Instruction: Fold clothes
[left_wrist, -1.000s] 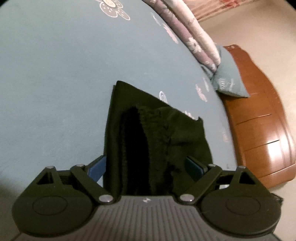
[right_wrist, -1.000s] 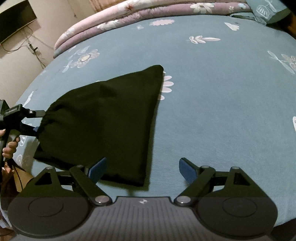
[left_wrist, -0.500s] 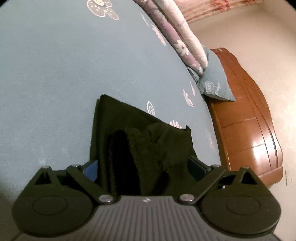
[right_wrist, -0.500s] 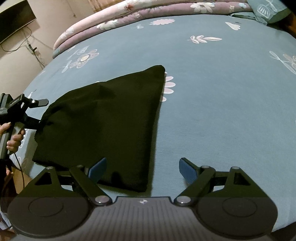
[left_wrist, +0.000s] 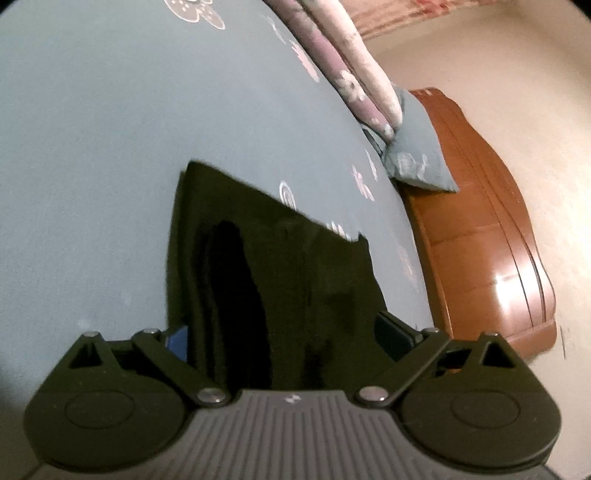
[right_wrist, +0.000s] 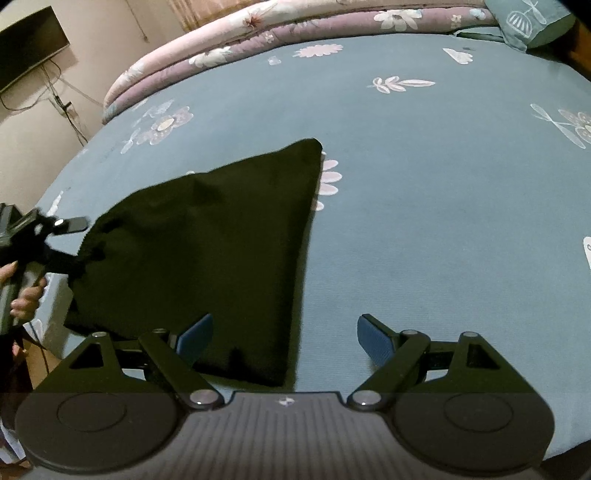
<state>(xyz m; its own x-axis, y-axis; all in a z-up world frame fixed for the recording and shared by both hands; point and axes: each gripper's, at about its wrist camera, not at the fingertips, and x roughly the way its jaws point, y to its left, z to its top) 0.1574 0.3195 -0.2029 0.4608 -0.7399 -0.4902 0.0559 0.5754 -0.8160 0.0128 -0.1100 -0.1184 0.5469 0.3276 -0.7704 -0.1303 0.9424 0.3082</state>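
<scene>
Garment (right_wrist: 207, 251), black and already folded into a compact wedge, lies on the near left of the bed (right_wrist: 424, 221). Left gripper (left_wrist: 284, 336) straddles its end, fingers apart, not pinching. Right gripper (right_wrist: 284, 336) hovers wide open over its near corner. Another fold or smoothing probably remains.

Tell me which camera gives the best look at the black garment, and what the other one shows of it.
The right wrist view. It looks down on the black garment, showing nearly its whole folded outline flat on the blue bedsheet. The left wrist view sees only one end of it, close up and dark, between the open fingers of the left hand-held gripper.
</scene>
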